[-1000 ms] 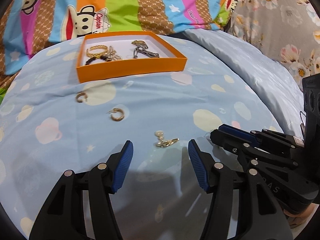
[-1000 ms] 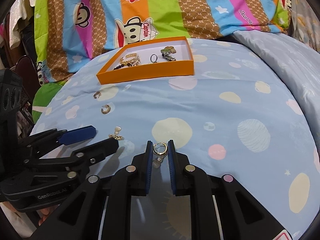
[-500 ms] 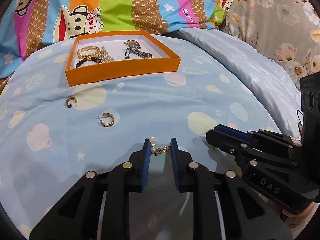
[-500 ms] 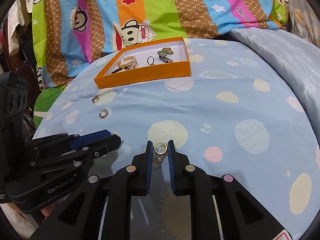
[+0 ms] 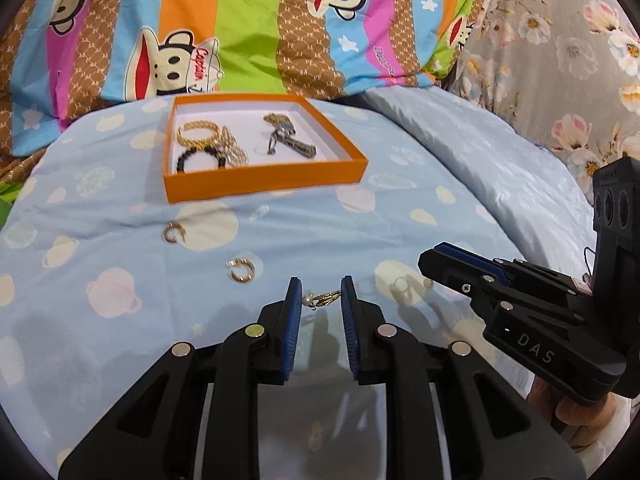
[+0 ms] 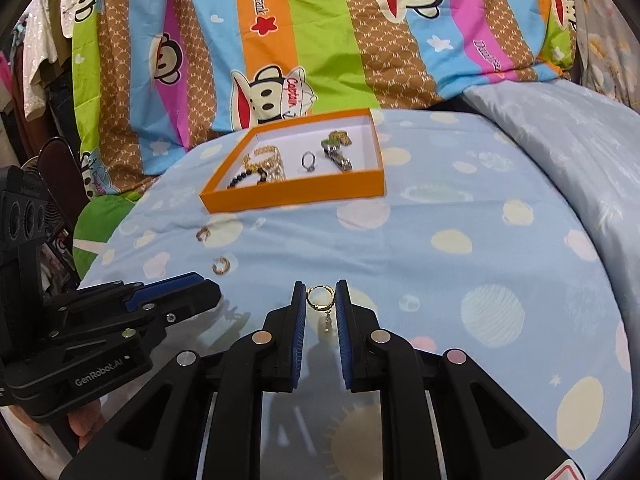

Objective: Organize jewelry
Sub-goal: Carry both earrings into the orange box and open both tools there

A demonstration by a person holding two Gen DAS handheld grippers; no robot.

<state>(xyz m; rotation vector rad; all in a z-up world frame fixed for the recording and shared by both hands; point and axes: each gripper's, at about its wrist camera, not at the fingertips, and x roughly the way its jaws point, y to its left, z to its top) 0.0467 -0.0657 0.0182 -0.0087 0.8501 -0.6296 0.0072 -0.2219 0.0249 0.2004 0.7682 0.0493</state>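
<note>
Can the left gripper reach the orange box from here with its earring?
Probably yes. The left gripper is shut on an earring, and only open bedsheet with two loose hoops lies between it and the orange box.

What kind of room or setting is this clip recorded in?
Most likely a bedroom, with the work done on a bed: a pale blue printed bedsheet serves as the surface, a striped cartoon-monkey quilt is bunched behind the orange jewelry box, and clothes hang at the far left.
</note>
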